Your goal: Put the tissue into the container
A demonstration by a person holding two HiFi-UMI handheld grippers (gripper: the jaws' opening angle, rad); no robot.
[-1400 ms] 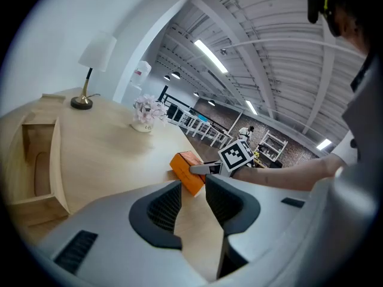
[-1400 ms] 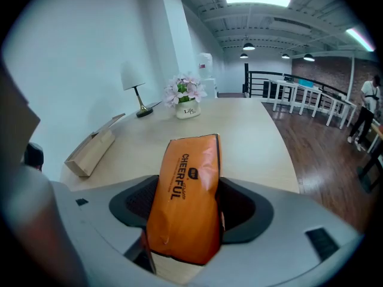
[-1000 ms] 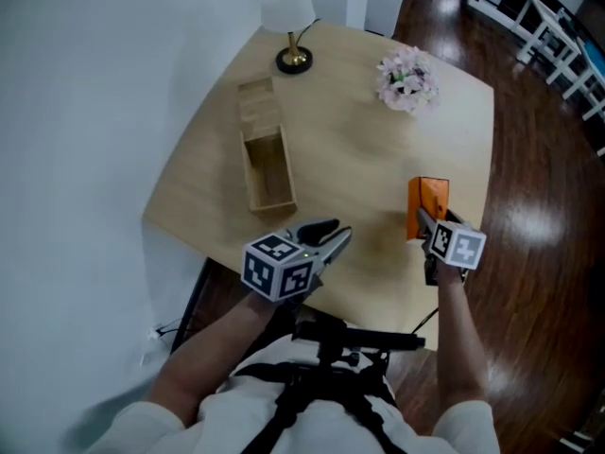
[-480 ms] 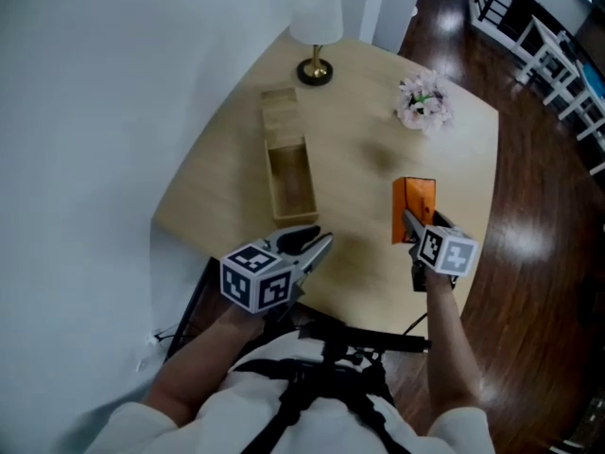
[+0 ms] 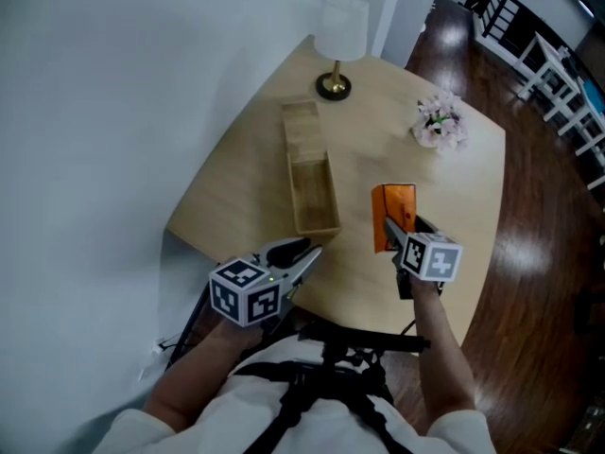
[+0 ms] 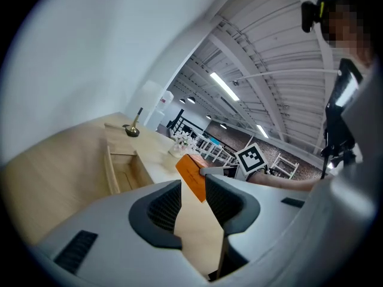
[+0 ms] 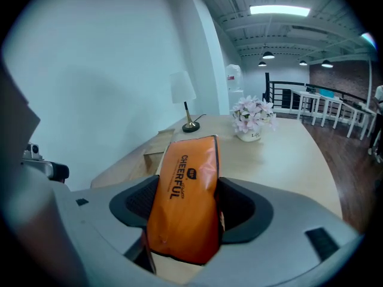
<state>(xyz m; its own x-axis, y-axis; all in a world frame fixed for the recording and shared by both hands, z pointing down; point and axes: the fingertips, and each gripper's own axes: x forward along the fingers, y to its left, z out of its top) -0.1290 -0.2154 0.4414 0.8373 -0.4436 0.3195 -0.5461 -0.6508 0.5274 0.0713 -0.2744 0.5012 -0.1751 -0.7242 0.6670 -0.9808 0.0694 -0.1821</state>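
tissue pack [image 5: 392,214] carried nearer container [image 5: 318,227]; lower end hidden between fingers [image 7: 136,203].

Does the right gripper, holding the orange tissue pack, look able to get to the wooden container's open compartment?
Probably yes. The right gripper grips the tissue pack beside the container; its compartment is open on top, with only bare table between.

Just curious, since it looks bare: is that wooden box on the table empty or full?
Empty: the wooden box shows only its bare floor inside.

Wooden table [image 5: 454,206] with container [image 5: 312,183], lamp [image 5: 338,41], flowers [image 5: 440,121]
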